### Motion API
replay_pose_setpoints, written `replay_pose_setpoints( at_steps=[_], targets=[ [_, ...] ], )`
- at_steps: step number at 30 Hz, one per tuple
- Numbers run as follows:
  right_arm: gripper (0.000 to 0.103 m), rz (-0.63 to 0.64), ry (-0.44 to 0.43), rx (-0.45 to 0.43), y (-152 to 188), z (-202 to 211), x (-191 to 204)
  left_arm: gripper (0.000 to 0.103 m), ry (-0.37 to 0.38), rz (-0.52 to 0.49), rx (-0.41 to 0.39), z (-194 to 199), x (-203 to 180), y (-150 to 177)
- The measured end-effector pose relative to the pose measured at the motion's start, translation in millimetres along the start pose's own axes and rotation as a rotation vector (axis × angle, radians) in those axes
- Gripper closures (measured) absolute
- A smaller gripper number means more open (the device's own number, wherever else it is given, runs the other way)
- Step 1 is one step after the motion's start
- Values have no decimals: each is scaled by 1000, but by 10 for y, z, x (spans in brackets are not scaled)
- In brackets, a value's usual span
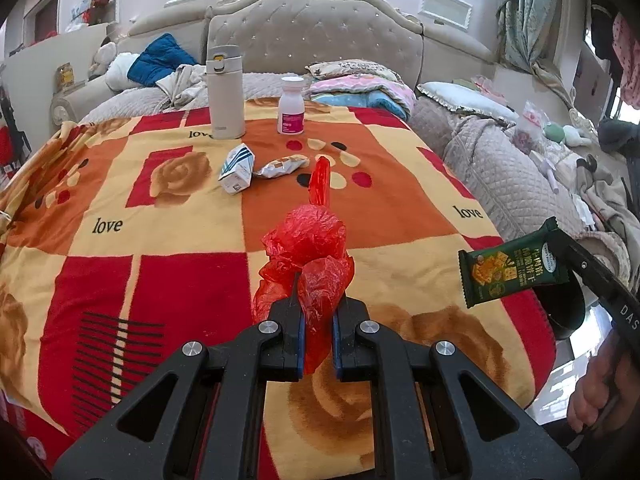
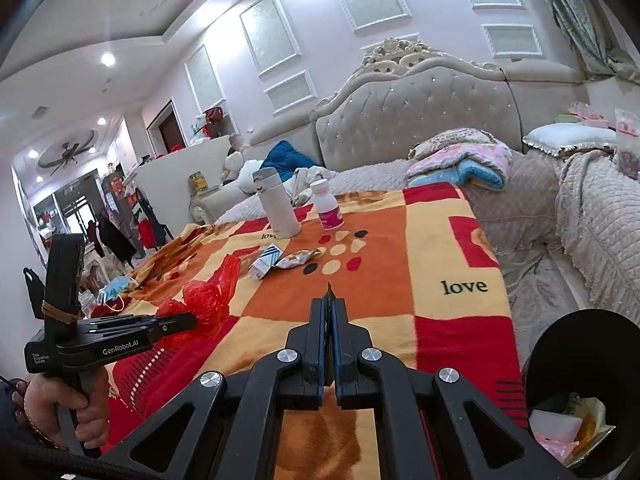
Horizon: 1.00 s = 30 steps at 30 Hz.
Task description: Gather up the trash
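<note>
The left gripper (image 1: pixel 318 312) is clamped on a crumpled red plastic bag (image 1: pixel 308 248), whose glossy, wrinkled bulk bunches up beyond the fingertips while one twisted strip stands up behind it and another tail hangs down between the blue pads; the right gripper (image 1: pixel 560 246) comes in at the right edge of the left wrist view, pinching a dark green snack wrapper (image 1: pixel 514 266) by one end, the packet printed with yellow crackers and held above the blanket's right edge; in its own view the right gripper (image 2: pixel 330 300) shows its jaws pressed together with only a thin dark sliver of the wrapper poking out at the tips; further out, near the middle of the red, orange and cream blanket (image 1: pixel 160 240), lie a squashed white and blue carton (image 1: pixel 237 168) and, just beside it, a crinkled silver wrapper (image 1: pixel 282 166); toward the far edge stand a beige flask (image 1: pixel 225 92) and a white bottle with a pink label (image 1: pixel 291 106); a black bin (image 2: pixel 580 392) with paper scraps inside sits off the blanket's near right corner.
</note>
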State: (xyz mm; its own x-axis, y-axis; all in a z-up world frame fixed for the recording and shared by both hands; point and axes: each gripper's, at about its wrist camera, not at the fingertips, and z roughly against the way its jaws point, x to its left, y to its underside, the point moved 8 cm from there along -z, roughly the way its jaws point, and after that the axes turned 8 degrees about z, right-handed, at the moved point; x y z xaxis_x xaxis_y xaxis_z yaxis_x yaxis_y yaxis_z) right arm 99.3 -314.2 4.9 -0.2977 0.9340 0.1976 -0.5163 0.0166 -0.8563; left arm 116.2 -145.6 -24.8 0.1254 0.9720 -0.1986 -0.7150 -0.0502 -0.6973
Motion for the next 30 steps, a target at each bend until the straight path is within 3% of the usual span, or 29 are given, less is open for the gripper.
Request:
replay_pose_setpoints(
  at_steps=[30],
  targets=[
    [100, -15, 44, -4, 38, 107, -141, 96, 5, -14, 11, -91, -103, 29]
  ],
)
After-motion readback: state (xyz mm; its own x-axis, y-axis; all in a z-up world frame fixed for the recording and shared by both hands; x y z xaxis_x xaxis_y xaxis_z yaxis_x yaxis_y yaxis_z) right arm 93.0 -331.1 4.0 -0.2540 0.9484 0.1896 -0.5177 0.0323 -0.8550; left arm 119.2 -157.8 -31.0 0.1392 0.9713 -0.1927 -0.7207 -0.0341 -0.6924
